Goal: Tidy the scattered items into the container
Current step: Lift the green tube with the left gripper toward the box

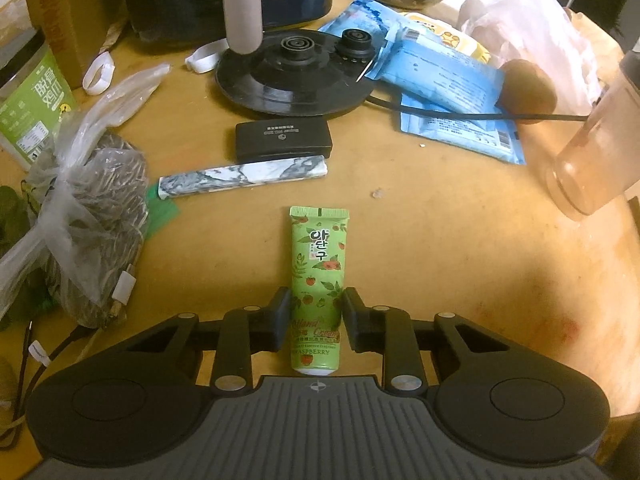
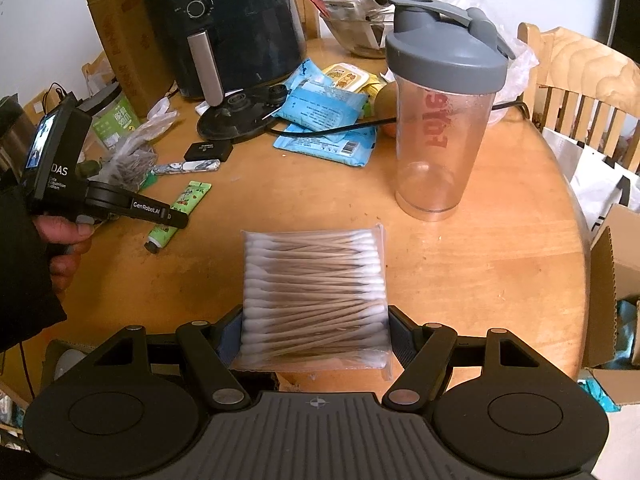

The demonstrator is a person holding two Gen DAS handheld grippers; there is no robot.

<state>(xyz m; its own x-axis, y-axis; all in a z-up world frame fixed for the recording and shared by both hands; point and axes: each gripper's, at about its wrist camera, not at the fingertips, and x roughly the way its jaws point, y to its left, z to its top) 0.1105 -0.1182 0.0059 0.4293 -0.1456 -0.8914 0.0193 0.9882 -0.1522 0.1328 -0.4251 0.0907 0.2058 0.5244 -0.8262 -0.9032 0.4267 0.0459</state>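
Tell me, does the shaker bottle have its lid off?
No, the shaker bottle stands upright on the table with its grey lid on top.

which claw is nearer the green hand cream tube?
Left. The left claw straddles the hand cream tube, one finger on each side. The right claw is apart from it, shut on the cotton swab pack.

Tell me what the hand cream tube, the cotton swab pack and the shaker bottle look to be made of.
Hand cream tube: soft plastic by the look, glossy green print, crimped flat end.
Cotton swab pack: thin clear plastic film with glare; swabs inside seem to be wooden or bamboo sticks with white cotton tips.
Shaker bottle: clear rigid plastic, slightly cloudy, with an opaque matte grey lid, probably plastic too.
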